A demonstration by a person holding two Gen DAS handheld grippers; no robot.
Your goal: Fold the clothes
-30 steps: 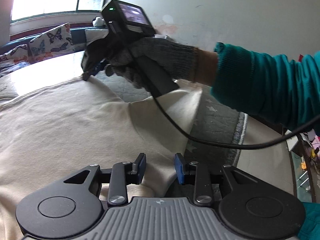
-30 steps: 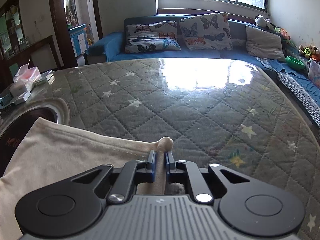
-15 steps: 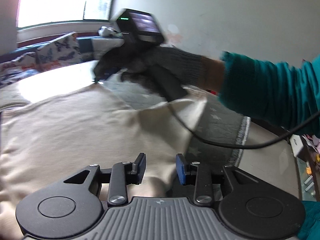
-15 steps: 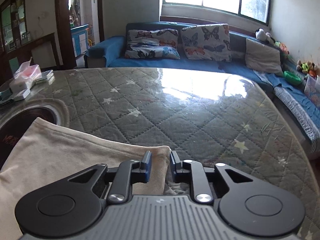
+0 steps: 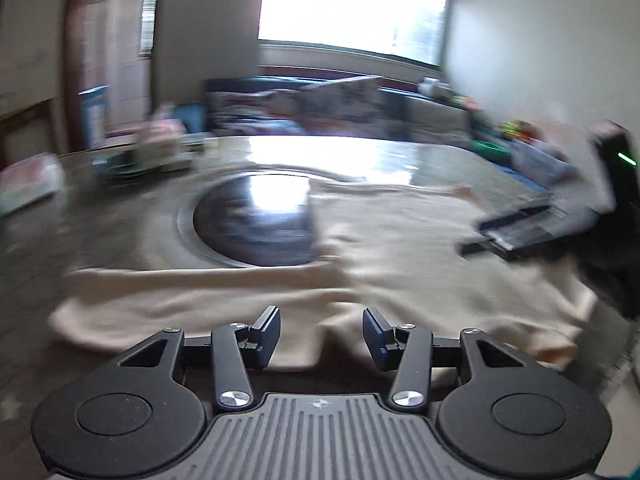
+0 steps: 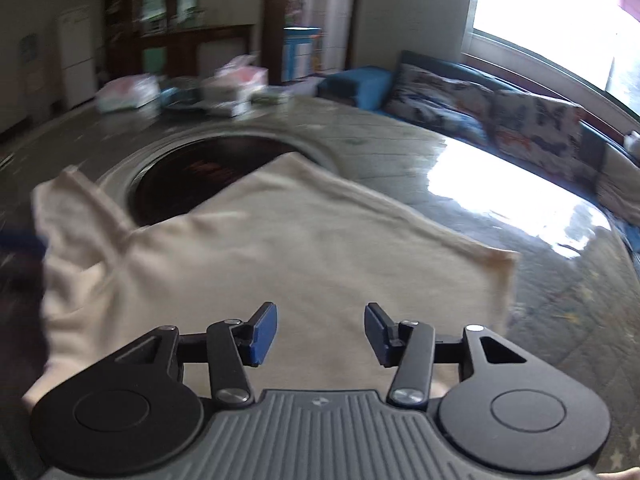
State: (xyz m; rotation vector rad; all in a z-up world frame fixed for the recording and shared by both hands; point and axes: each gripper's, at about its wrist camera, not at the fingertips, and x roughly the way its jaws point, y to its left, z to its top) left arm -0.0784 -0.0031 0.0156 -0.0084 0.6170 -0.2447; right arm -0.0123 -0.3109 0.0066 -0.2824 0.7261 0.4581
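Observation:
A cream garment (image 5: 400, 256) lies spread on the quilted table, partly over a dark round inset (image 5: 256, 224). My left gripper (image 5: 321, 334) is open and empty, just above the garment's near edge. In the right wrist view the same garment (image 6: 304, 248) lies flat with one corner at the right. My right gripper (image 6: 320, 332) is open and empty above the cloth. The right gripper also shows blurred at the right of the left wrist view (image 5: 520, 232). Both views are motion-blurred.
The grey star-patterned quilted cover (image 6: 568, 312) lies over the table. Boxes and packets (image 6: 236, 88) stand at the table's far side. A blue sofa with butterfly cushions (image 6: 500, 116) runs beneath the window. The dark inset (image 6: 188, 176) sits beside the garment.
My right gripper has opened and let go of the garment's corner, then pulled back. Both grippers have swung to new viewpoints; the left jaws have opened wider.

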